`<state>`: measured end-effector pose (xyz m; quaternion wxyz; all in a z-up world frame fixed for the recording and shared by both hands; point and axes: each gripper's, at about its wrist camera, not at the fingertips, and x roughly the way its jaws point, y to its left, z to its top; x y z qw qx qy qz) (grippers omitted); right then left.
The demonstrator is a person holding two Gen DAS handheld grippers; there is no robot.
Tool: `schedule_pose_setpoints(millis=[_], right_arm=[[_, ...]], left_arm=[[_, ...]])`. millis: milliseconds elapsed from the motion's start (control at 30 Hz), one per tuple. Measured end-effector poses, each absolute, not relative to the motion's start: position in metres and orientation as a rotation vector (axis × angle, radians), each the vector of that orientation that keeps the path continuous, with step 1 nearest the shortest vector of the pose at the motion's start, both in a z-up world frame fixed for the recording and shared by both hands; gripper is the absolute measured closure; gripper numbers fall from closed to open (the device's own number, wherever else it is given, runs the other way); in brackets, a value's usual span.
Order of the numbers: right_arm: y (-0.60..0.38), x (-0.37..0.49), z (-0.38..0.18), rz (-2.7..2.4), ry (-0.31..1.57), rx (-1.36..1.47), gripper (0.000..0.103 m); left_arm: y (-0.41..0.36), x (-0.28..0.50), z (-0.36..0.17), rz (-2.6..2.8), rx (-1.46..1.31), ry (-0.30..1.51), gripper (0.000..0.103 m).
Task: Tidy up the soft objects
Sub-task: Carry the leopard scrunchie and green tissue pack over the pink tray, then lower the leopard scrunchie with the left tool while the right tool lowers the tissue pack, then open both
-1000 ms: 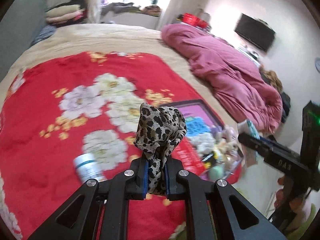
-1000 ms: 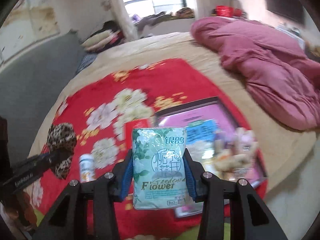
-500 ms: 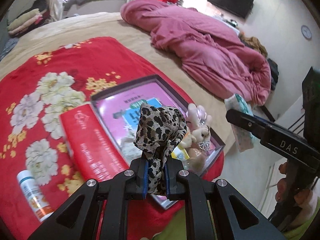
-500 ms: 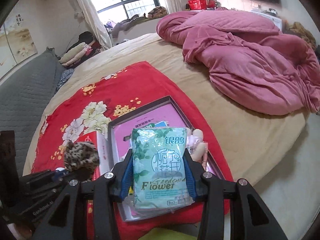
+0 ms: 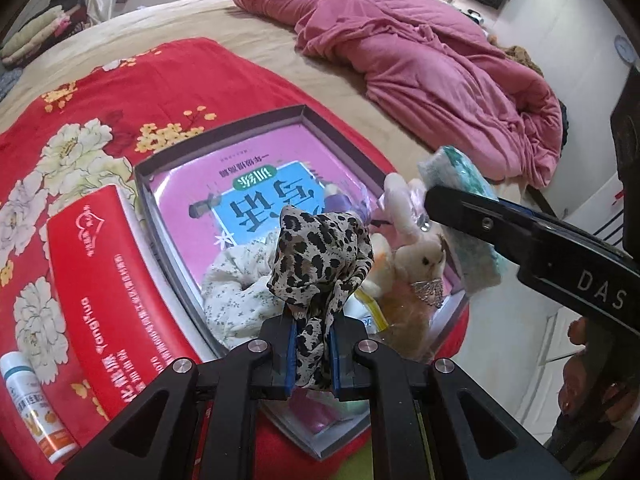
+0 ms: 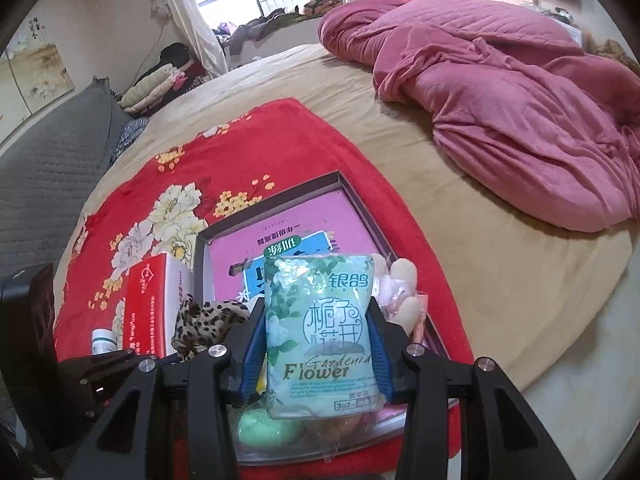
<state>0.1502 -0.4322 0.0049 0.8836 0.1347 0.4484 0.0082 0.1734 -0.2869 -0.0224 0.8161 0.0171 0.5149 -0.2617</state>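
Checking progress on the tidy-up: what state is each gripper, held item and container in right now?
left gripper: shut on leopard-print cloth, over the tray.
right gripper: shut on tissue pack, upright.
tray: open, holding a pink book, floral cloth and plush rabbit.
red box: closed, beside the tray.
white bottle: lying down, capped.

Pink quilt (rumpled), red carton, bottle.
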Motion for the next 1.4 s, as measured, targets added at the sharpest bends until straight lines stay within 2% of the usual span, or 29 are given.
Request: schedule_pose_setpoints(millis=[567, 633, 700, 833, 933, 1000, 1067, 1167, 1300, 1400], right_arm=[[-0.424, 0.176, -0.03, 0.029, 1.009, 0.235, 0.053], [-0.424, 0.177, -0.032, 0.028, 1.012, 0.238, 0.05], [-0.425, 0.176, -0.031, 0.035, 0.999, 0.253, 0.041], [-0.427, 0.171, -0.023, 0.043, 0.971, 0.269, 0.039], [-0.431, 0.167, -0.018, 0.019, 0.96, 0.272, 0.039], [-0.435, 0.163, -0.013, 0.008, 0.949, 0.284, 0.039], [-0.438, 0.158, -0.009, -0.002, 0.938, 0.289, 0.039], [-0.442, 0.153, -0.004, -0.014, 0.927, 0.291, 0.039], [-0.445, 0.148, 0.002, -0.03, 0.918, 0.292, 0.038], [-0.446, 0.144, 0.006, -0.041, 0.912, 0.295, 0.038]], left_arm=[[-0.296, 0.18, -0.044, -0.546, 0.062, 1.132, 0.088], [-0.296, 0.18, -0.044, -0.549, 0.065, 1.131, 0.087], [-0.296, 0.18, -0.043, -0.548, 0.064, 1.129, 0.085], [-0.295, 0.181, -0.043, -0.549, 0.06, 1.13, 0.083], [-0.295, 0.181, -0.043, -0.554, 0.055, 1.132, 0.075], [-0.295, 0.181, -0.042, -0.551, 0.053, 1.125, 0.059], [-0.295, 0.18, -0.04, -0.553, 0.052, 1.119, 0.053], [-0.296, 0.179, -0.037, -0.56, 0.053, 1.113, 0.052], [-0.296, 0.177, -0.032, -0.57, 0.051, 1.094, 0.038], [-0.295, 0.177, -0.029, -0.569, 0.055, 1.091, 0.036]])
